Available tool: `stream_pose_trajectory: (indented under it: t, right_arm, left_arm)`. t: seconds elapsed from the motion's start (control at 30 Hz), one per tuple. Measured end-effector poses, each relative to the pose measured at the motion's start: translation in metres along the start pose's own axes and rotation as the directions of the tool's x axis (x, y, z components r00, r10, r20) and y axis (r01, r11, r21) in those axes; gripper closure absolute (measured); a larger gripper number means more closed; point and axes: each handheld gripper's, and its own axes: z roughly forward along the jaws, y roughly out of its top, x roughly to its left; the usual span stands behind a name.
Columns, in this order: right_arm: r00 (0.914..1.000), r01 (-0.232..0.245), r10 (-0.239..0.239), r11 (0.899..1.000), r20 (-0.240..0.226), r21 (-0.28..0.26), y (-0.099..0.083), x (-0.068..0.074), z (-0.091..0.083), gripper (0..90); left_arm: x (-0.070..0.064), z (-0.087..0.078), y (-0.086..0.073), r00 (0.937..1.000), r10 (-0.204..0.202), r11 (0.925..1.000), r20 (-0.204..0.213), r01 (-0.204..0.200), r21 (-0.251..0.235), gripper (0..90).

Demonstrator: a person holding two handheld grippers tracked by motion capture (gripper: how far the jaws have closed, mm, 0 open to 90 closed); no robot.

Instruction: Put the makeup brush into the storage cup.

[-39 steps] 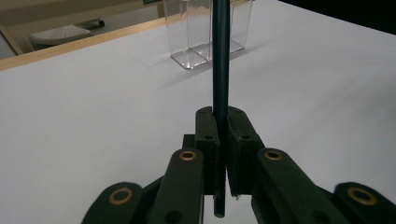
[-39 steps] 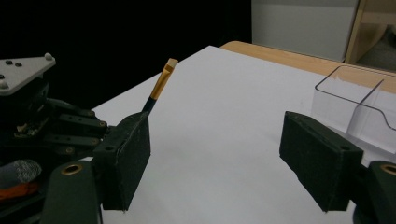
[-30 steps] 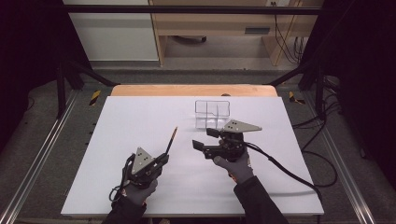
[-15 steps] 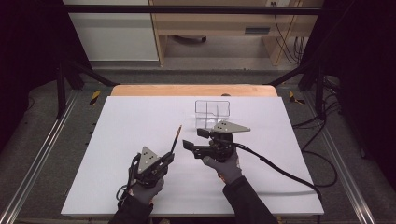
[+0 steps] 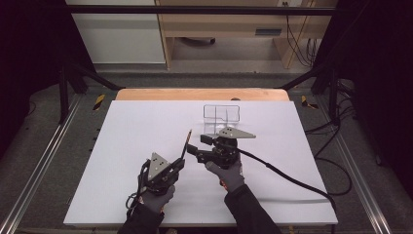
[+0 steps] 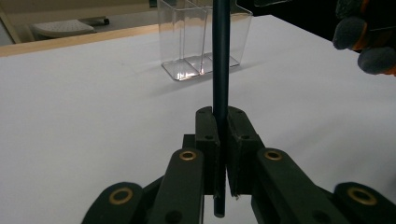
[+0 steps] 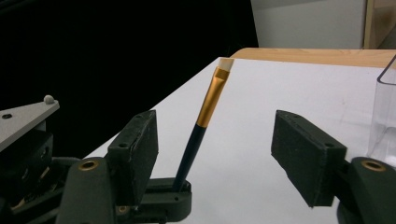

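Handing over the dark-handled brush with gold ferrule (image 7: 205, 112), clamped low on its handle in the left gripper (image 5: 179, 163) at near-centre: close the wide-apart right gripper (image 7: 224, 154) squarely round the shaft before releasing, then head for the clear plastic divided holder (image 5: 221, 114) beyond.

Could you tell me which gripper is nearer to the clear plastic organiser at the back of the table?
The right gripper, just in front of the organiser; the left gripper sits farther back, holding the brush.
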Motion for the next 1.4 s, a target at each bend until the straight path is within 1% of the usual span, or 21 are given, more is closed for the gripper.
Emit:
stream_pose_trajectory:
  t: [0.17,0.3,0.37,0.53,0.7,0.8,1.03,1.3,1.4]
  right_arm:
    - [0.9996,-0.028,0.028,1.0,0.003,-0.003,-0.003,0.0,0.004,36.8]
    - [0.9987,-0.051,0.051,0.999,-0.001,0.003,-0.007,0.0,0.007,40.4]
    - [0.9984,-0.057,0.057,0.998,0.002,-0.004,-0.008,0.001,0.008,42.9]
    - [0.9955,-0.094,0.093,0.996,-0.016,-0.012,-0.011,0.002,0.011,48.7]
    - [0.9936,-0.111,0.111,0.994,-0.02,-0.013,-0.013,0.002,0.013,55.2]
    - [0.9917,-0.126,0.126,0.992,-0.026,-0.021,-0.014,0.002,0.014,59.0]
    - [0.9842,-0.174,0.173,0.984,-0.037,-0.031,-0.017,0.003,0.017,67.3]
    - [0.9793,-0.199,0.197,0.979,-0.046,-0.048,-0.017,0.003,0.017,75.8]
    - [0.9766,-0.212,0.21,0.976,-0.046,-0.045,-0.017,0.003,0.018,78.6]
  left_arm:
    - [-0.003,0.001,0.0,1.0,-0.001,1.0,-0.009,0.001,-0.003,83.7]
    - [-0.004,0.002,0.0,1.0,-0.001,1.0,-0.004,0.001,-0.004,83.7]
    - [-0.005,0.002,0.0,1.0,-0.002,1.0,-0.003,0.002,-0.005,83.7]
    - [-0.006,0.001,0.001,0.9999,-0.01,0.9999,-0.004,0.009,-0.013,83.7]
    - [-0.008,0.002,0.001,1.0,-0.007,0.9999,-0.004,0.007,-0.011,83.7]
    - [-0.008,0.002,0.001,1.0,-0.008,0.9999,-0.005,0.008,-0.01,83.7]
    - [-0.01,0.002,0.001,0.9999,-0.012,0.9999,-0.008,0.012,-0.009,83.7]
    - [-0.01,0.002,0.001,0.9998,-0.017,0.9998,-0.011,0.017,-0.009,83.7]
    - [-0.01,0.002,0.001,0.9997,-0.018,0.9998,-0.015,0.017,-0.01,83.7]
